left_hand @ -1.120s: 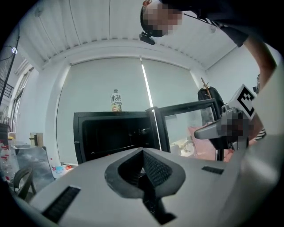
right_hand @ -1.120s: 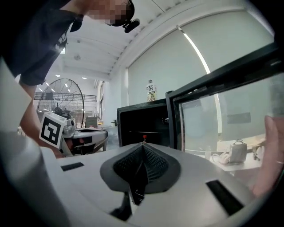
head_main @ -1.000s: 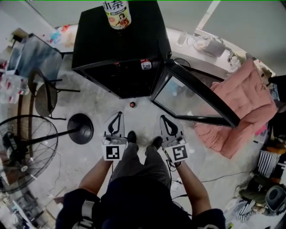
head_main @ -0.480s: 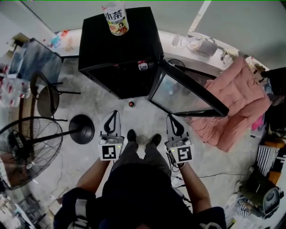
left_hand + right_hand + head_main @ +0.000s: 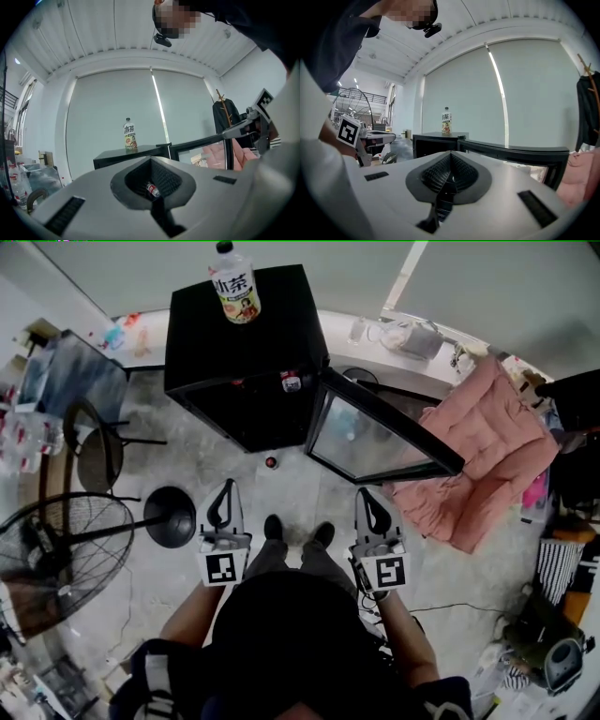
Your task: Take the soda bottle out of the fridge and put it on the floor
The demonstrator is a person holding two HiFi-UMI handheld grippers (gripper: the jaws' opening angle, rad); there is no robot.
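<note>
Jaws together, left gripper point(image 5: 227, 486) and right gripper point(image 5: 365, 494) face the fridge point(image 5: 277, 348).

Fridge mouth: the fridge point(image 5: 246, 343) is open toward the person, and nothing stands before the opening.
Right of the mouth: the swung-out glass door point(image 5: 375, 439) slants toward the right gripper point(image 5: 365, 495) and walls off that side. A pink coat point(image 5: 483, 460) lies behind it.
Floor ahead: bare floor point(image 5: 305, 486) between the fridge and the shoes point(image 5: 274, 526), save a small red thing point(image 5: 271, 462).
Left flank: fan base point(image 5: 170, 517) just beside the left gripper point(image 5: 226, 487), with a chair point(image 5: 94, 451) beyond.
</note>
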